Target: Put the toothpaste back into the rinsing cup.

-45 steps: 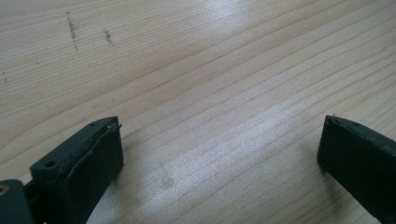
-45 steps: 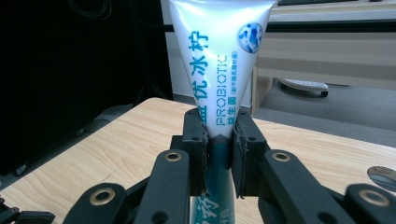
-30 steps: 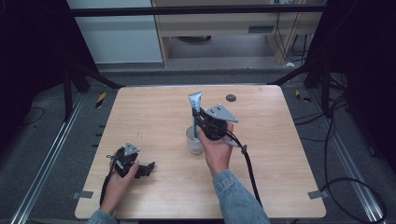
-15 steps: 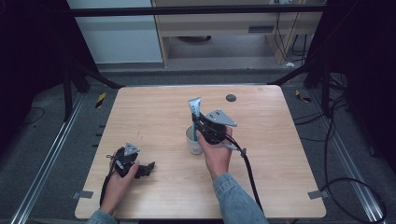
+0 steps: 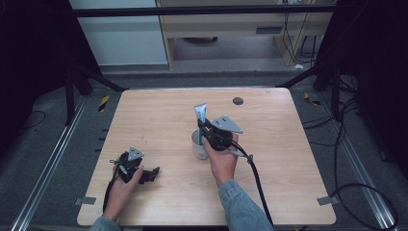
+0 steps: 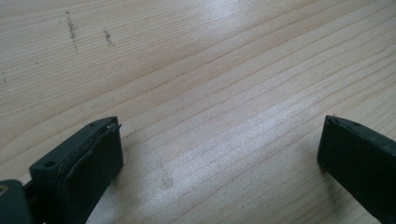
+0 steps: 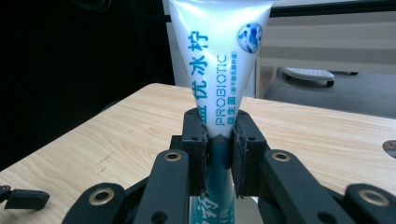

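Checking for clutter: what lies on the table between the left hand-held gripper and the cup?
Nothing: in the high view, bare wood runs from the left hand-held gripper to the cup, over which the right hand-held gripper holds a toothpaste tube.

Light wooden table point(image 5: 288, 159), small dark round disc point(image 5: 237, 101) near its far edge

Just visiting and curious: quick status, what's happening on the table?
Right gripper shut on toothpaste tube, upright above white cup. Left gripper open, idle at the table. Nothing in the way.
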Available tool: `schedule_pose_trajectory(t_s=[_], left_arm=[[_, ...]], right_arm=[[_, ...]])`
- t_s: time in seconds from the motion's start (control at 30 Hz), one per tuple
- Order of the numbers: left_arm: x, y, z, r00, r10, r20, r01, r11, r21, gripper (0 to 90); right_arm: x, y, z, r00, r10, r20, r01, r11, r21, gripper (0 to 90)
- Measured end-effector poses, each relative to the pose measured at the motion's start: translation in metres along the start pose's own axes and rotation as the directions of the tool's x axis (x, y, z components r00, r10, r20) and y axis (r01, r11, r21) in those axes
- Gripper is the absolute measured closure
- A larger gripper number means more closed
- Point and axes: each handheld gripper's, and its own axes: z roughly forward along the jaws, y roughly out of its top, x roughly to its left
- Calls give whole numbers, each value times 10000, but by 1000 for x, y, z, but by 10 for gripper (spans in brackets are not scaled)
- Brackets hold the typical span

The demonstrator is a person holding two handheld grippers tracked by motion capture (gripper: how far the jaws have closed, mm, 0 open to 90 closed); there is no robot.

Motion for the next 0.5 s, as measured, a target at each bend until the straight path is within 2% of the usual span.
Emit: schedule_pose_trajectory(t_s=[0.5], left_arm=[[0,0,0,10000,2,5,-2,10000,4,0]], right_arm=[[-4,-7,0,9999,163,3,-163,9998,93,777]])
